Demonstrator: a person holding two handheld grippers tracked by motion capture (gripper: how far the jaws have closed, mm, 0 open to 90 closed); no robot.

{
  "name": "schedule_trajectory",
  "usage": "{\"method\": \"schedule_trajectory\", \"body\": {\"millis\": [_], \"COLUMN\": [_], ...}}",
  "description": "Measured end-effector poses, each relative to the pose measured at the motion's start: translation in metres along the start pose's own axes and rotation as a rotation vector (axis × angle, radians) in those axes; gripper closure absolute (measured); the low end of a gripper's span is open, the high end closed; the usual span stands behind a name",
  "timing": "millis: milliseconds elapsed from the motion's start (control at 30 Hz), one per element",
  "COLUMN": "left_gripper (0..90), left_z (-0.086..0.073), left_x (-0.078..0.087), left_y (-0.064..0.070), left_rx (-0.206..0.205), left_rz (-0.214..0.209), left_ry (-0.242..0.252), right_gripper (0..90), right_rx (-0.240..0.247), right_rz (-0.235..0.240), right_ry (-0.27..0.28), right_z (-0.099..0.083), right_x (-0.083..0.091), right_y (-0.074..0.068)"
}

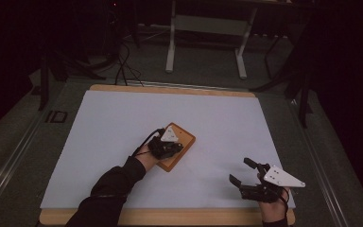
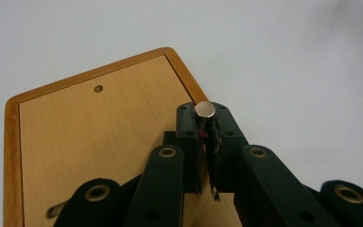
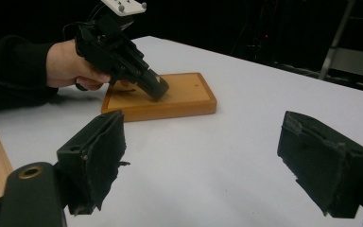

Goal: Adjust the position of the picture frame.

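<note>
Overhead: my left gripper (image 1: 170,147) sits over the wooden board (image 1: 183,137) mid-table, right gripper (image 1: 244,174) near the front edge, well apart. Left gripper view: jaws clamped on a small metal pin (image 2: 205,109), upright above the board (image 2: 90,137). Right gripper view: jaws spread wide, nothing between them, board (image 3: 179,101) beyond.

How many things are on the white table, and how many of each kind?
Wooden board: 1
Small metal peg, pinched between the left gripper jaws over the board: 1
Grippers, left one and right gripper with its jaws wide apart: 2
Total: 4
</note>
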State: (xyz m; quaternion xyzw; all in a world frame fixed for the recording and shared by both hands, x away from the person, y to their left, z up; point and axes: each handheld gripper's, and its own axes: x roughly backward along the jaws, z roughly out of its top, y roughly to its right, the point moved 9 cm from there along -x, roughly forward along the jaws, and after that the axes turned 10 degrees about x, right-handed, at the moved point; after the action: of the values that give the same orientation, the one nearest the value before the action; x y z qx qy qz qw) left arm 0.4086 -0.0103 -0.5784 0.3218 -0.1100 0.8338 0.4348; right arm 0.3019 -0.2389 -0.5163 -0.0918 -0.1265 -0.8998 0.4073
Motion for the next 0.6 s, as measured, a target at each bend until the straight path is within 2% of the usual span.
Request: {"method": "schedule_trajectory", "body": {"millis": [133,200,300,333,400,467,600], "left_gripper": [76.4,73.2,71.2,71.2,71.2,71.4,74.7], "left_z": [0.004,0.007,0.009,0.009,0.01,0.007,-0.009], "left_x": [0.011,0.022,0.041,0.047,0.06,0.071,0.082], "left_y": [0.003,0.004,0.003,0.001,-0.003,-0.011,-0.032], "left_rx": [-0.001,-0.004,-0.003,-0.004,0.003,0.02,0.068], "left_rz": [-0.022,-0.042,-0.047,-0.03,-0.027,0.003,0.076], "left_ry": [0.018,0.046,0.071,0.081,0.112,0.128,0.112], "right_gripper": [15.5,15.5,15.5,15.5,15.5,15.5,15.5], "right_rx": [0.001,0.0,-0.001,-0.002,-0.002,0.003,0.003], "right_rz": [-0.001,-0.002,-0.002,-0.001,0.0,-0.001,0.0], "right_ry": [0.0,0.001,0.0,-0.001,-0.003,-0.004,-0.004], "right_z": [0.0,0.0,0.0,0.0,-0.001,-0.001,0.0], "right_x": [0.0,0.0,0.0,0.0,0.0,-0.001,-0.001], "right_y": [0.0,0.001,0.001,0.001,0.0,0.0,-0.001]}}
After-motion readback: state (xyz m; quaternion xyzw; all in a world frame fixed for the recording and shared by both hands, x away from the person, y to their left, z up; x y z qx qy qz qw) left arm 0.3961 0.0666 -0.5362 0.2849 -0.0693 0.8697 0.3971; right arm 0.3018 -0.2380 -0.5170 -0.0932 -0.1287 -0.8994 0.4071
